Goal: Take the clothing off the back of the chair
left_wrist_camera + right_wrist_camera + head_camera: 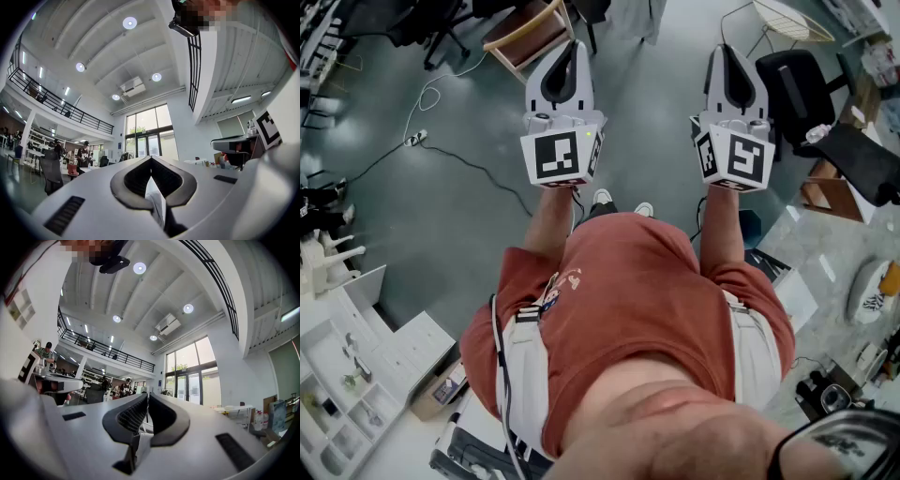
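Note:
I hold both grippers out in front of me, side by side and tilted slightly upward. In the head view my left gripper (568, 49) and my right gripper (727, 54) hang above bare floor. The left gripper (151, 158) has its jaws together with nothing between them. The right gripper (146, 396) is likewise shut and empty. A black office chair (795, 82) stands right of the right gripper, and a dark shape (865, 161) lies beyond it; I cannot tell whether that is clothing. Another black chair (50, 169) shows far left in the left gripper view.
A wooden chair (528, 34) stands ahead on the left. A cable (478, 173) runs over the floor from a power strip (416, 139). White shelving (358, 375) is at my lower left, a white wire rack (789, 19) at upper right. People (84, 154) stand far off.

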A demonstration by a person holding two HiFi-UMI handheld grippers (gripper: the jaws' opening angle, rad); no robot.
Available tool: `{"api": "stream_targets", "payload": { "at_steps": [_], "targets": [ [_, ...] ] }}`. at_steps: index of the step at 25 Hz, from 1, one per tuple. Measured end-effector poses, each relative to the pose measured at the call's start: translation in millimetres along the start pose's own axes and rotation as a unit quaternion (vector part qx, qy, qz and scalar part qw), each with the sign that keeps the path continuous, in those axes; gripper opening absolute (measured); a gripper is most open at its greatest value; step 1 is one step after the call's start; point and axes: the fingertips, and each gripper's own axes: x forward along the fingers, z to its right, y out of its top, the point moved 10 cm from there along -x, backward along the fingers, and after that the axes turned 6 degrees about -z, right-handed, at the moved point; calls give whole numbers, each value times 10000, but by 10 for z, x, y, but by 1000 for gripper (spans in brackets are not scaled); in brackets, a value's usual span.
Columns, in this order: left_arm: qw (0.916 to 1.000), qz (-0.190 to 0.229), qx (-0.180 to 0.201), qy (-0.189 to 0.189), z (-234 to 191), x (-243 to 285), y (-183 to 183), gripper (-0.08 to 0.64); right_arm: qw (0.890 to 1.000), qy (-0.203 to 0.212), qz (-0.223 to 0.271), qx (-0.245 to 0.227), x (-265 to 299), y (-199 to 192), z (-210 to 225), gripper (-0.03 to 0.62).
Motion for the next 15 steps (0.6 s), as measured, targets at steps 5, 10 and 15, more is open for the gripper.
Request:
{"api": "stream_targets", "payload": {
  "at_steps": [5, 10, 15],
  "targets": [
    [10000, -9, 5, -18, -148, 40, -29, 15, 10000, -2, -8, -2, 132, -14, -118, 28],
    [10000, -36, -22, -43, -365, 56, -64, 15, 10000, 51, -53, 36, 259, -37, -323, 28],
    [9999, -48, -71, -109, -597, 102, -135, 14, 9998, 126, -117, 125, 406, -90, -506, 29]
  ]
}}
